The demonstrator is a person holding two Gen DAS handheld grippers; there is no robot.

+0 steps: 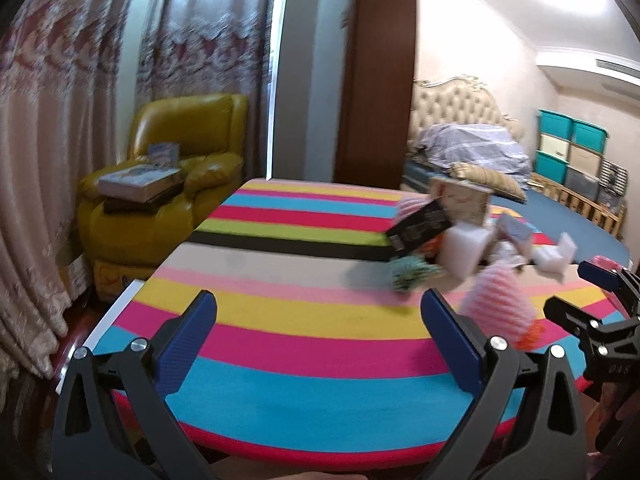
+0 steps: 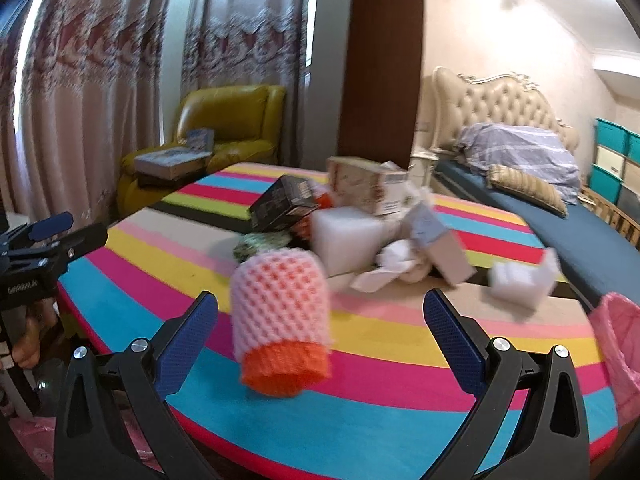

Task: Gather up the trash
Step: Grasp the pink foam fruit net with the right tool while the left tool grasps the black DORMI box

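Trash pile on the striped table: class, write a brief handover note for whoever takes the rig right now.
Left tongs: open, empty, over bare striped table.
Right tongs: open, empty, facing the pink foam net sleeve, which lies nearest on the table.
Behind it: black box, white foam block, crumpled paper, cardboard box.
Pink bag at the right table edge.
Done: nothing visibly collected. Left: every piece, probably starting with the sleeve.
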